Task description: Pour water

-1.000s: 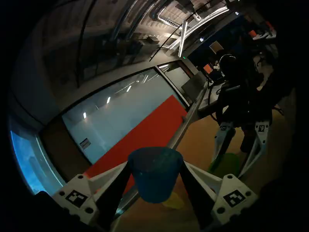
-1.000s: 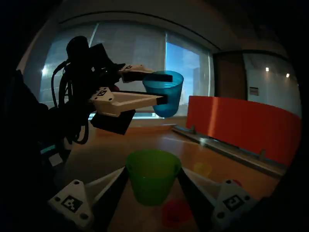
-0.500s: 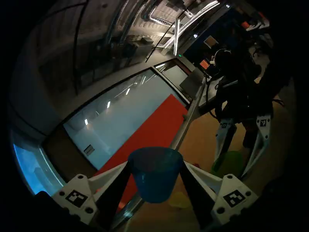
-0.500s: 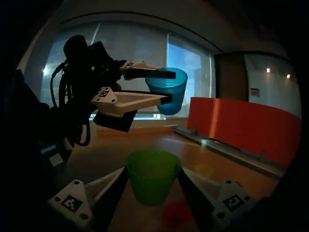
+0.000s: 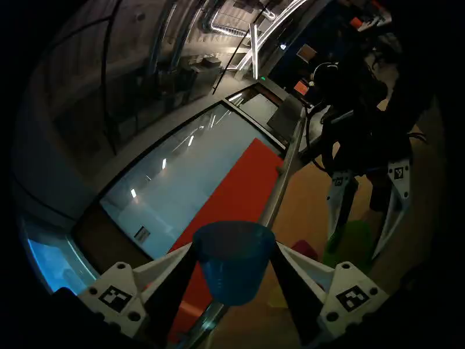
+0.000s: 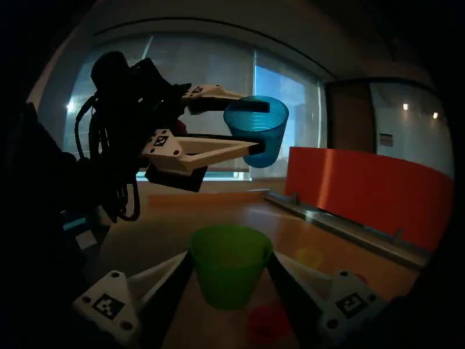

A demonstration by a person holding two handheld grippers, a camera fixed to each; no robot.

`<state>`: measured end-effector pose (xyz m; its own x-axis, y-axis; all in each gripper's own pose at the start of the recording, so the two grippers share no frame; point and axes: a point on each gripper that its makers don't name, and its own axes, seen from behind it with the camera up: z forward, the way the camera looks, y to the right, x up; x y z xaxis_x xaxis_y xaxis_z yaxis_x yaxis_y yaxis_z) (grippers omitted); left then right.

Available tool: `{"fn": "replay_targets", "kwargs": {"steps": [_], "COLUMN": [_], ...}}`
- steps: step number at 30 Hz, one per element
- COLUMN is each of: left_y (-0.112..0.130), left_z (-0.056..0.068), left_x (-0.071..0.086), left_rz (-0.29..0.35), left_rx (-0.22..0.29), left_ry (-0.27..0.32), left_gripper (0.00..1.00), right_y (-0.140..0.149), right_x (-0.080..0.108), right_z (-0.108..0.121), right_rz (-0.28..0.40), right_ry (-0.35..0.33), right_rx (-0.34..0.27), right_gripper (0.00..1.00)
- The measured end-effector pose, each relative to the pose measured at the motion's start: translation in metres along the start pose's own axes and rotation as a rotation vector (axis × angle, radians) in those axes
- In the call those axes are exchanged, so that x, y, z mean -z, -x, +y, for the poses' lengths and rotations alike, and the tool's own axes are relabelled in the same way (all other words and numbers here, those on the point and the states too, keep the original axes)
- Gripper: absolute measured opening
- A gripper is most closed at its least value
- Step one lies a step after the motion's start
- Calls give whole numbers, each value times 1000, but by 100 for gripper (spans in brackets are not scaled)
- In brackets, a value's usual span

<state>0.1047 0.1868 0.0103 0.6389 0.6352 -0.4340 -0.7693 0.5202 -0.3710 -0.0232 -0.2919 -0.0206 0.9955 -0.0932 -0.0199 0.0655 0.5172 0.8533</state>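
Left gripper [image 5: 233, 256] clamps the tilted blue cup [image 5: 233, 276] mid-wall, raised beyond the green cup [image 6: 231, 273] clenched in the right gripper [image 6: 231, 256]; both judged light, thin, crushable plastic, best held mid-wall.

Dim room; bright window [image 6: 174, 87], orange panel [image 6: 372, 192], wooden table [image 6: 174, 227].

We've got open air between blue cup [image 6: 256, 131] and green cup [image 6: 231, 267]; red partition [image 6: 372, 192] walls off the counter [image 6: 174, 221] beyond.
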Motion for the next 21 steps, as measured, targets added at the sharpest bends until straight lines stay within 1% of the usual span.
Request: {"fn": "replay_targets", "kwargs": {"steps": [15,21], "left_y": [-9,-13], "left_z": [-1,-2], "left_x": [-1,-2], "left_rz": [7,7], "left_rx": [-95,-124], "left_ry": [-8,-5], "left_gripper": [85,85], "right_y": [4,1], "right_x": [-2,-2], "right_z": [2,3], "right_rz": [-1,3], "right_ry": [4,4], "right_rx": [0,4], "right_gripper": [90,90]}}
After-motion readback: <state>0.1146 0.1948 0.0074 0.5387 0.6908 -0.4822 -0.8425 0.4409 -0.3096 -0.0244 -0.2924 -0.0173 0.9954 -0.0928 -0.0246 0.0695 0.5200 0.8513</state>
